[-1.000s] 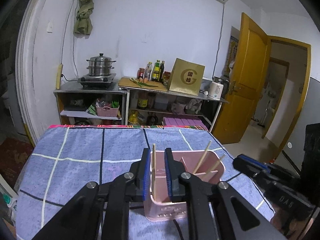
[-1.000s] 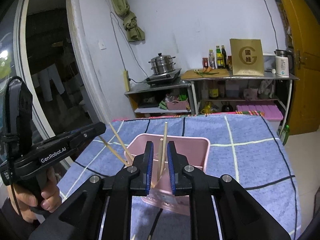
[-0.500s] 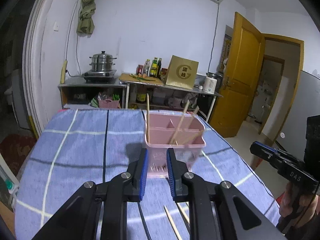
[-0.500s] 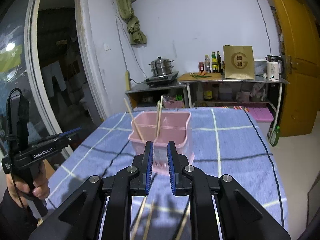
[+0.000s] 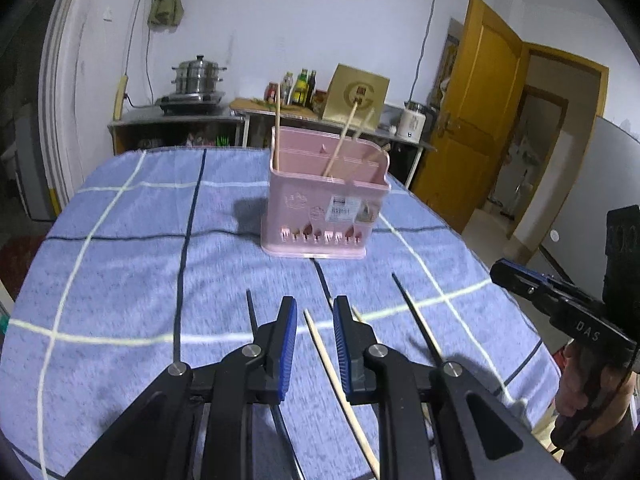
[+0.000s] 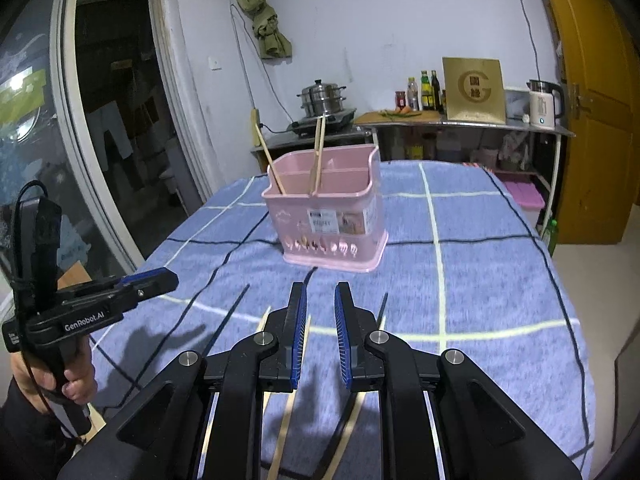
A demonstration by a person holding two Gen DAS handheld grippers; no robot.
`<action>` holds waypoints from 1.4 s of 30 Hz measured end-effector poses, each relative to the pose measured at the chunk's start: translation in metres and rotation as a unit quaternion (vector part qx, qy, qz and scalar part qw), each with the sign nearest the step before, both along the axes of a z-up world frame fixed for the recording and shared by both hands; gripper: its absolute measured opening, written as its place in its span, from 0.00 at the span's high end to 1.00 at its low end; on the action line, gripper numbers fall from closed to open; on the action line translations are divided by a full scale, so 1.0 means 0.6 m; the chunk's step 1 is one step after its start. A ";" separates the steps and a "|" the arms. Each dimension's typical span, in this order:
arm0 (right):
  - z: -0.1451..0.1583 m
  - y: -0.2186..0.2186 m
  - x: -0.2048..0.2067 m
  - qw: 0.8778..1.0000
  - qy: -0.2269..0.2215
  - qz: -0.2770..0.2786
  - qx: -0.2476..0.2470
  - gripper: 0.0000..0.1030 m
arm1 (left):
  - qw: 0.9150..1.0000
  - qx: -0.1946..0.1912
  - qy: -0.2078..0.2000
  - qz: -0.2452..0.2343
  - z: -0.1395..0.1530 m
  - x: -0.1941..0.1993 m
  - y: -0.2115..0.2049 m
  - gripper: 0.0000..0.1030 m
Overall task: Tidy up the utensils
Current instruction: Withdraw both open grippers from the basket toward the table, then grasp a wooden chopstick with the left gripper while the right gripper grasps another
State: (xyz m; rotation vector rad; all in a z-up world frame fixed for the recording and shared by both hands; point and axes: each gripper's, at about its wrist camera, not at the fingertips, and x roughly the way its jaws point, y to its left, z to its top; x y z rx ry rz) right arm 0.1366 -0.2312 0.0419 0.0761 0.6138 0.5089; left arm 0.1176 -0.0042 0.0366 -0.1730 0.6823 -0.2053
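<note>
Left wrist view: a second ago the left gripper [image 5: 315, 322] hung right over the pink holder [image 5: 326, 200] with a chopstick between its pads; now it has pulled back and dropped low over the near part of the blue checked cloth [image 5: 120, 264], and that chopstick stands in the holder. Its fingers are slightly spread and pinch nothing. A pale chopstick [image 5: 340, 384] lies on the cloth in line with the gap between them, not touched as far as I can tell, and 2 dark chopsticks [image 5: 418, 320] lie to either side. That reads as 1 delivery done and the next pickup being lined up. The holder sits at the far middle of the table; 1 chopstick stands upright at its left edge and at least 2 lean in the right compartments. The right gripper [image 5: 516, 278] shows at the right edge, held by a hand [image 5: 588, 384].

Right wrist view: the right gripper [image 6: 321, 312] has likewise backed away from the holder [image 6: 330, 216] and sunk toward the near cloth. Its fingers stand a little apart and empty. Pale and dark chopsticks [image 6: 286, 432] lie under and beside it. 1 chopstick leans in the holder's left compartment and 2 stand together against the middle divider. The left gripper [image 6: 148, 282] is at the left, gripped by a hand [image 6: 76, 384]
</note>
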 end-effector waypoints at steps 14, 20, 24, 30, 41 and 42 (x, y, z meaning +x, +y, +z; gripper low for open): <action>-0.056 0.033 0.022 0.998 0.054 0.021 -0.038 0.86 | 0.996 0.016 0.082 -0.010 -0.073 0.056 -0.032 0.82; -0.086 0.068 0.038 0.993 0.083 0.038 -0.072 0.86 | 0.992 0.017 0.122 -0.005 -0.111 0.094 -0.041 0.82; -0.102 0.085 0.052 0.991 0.097 0.044 -0.085 0.86 | 0.990 0.024 0.138 -0.002 -0.134 0.114 -0.043 0.82; -0.125 0.103 0.073 0.987 0.119 0.050 -0.095 0.86 | 0.991 0.037 0.129 -0.010 -0.141 0.121 -0.044 0.82; -0.150 0.131 0.101 0.982 0.137 0.054 -0.119 0.86 | 0.989 0.044 0.138 -0.017 -0.137 0.131 -0.028 0.93; -0.150 0.132 0.102 0.982 0.137 0.053 -0.120 0.86 | 0.989 0.034 0.140 -0.016 -0.138 0.132 -0.025 0.93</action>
